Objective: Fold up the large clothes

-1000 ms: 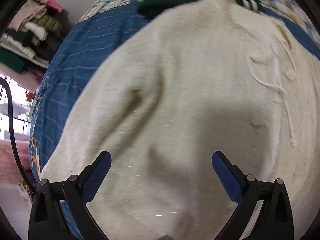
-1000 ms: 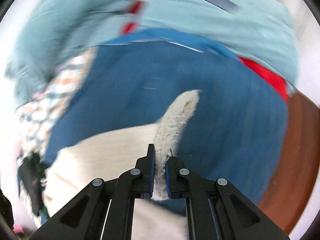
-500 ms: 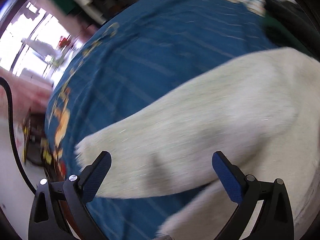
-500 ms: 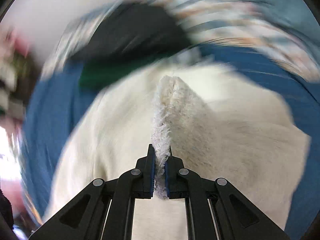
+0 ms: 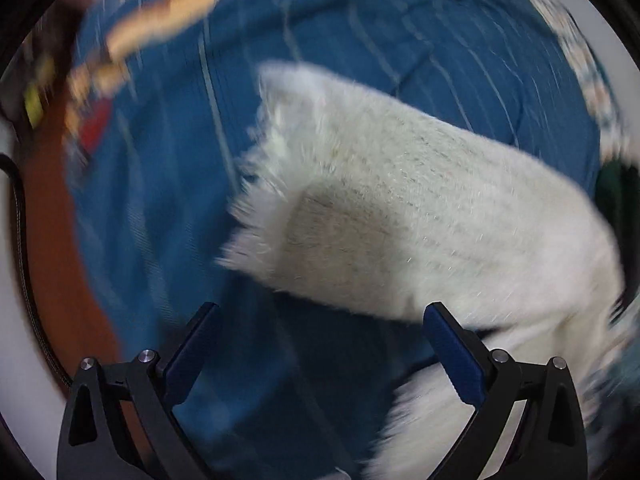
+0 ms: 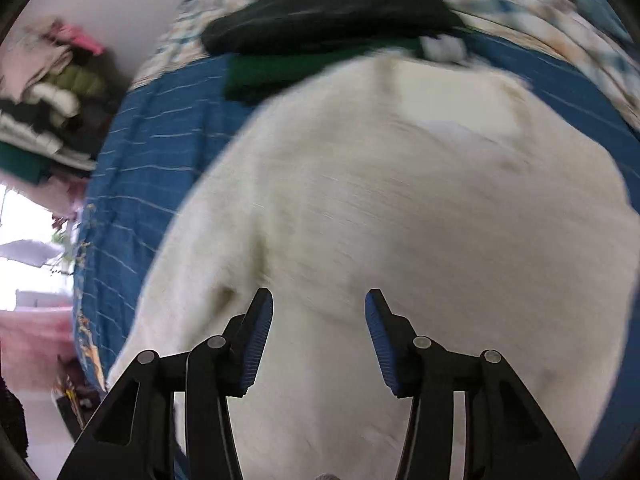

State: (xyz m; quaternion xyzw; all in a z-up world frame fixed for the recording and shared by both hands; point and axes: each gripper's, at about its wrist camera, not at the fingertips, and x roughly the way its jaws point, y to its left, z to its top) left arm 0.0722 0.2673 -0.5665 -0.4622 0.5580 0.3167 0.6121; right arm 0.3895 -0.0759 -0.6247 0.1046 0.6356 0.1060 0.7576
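Note:
A large cream fuzzy sweater (image 6: pixel 400 208) lies spread on a blue bedspread (image 6: pixel 160 152). In the left wrist view one sleeve (image 5: pixel 400 216) of it stretches across the blue bedspread (image 5: pixel 360 40), its fringed cuff toward the upper left. My left gripper (image 5: pixel 320 344) is open and empty, just in front of the sleeve's near edge. My right gripper (image 6: pixel 319 320) is open and empty, hovering over the sweater's body. Both views are blurred by motion.
Dark and green folded clothes (image 6: pixel 320 28) lie on the bed beyond the sweater. A stack of folded clothes (image 6: pixel 44 100) stands at the far left by a window. The bed's edge and brown floor (image 5: pixel 56 264) show at the left.
My right gripper has let go of the sweater's cuff and opened over the sweater's body. My left gripper has swung left from the sweater's body toward the sleeve.

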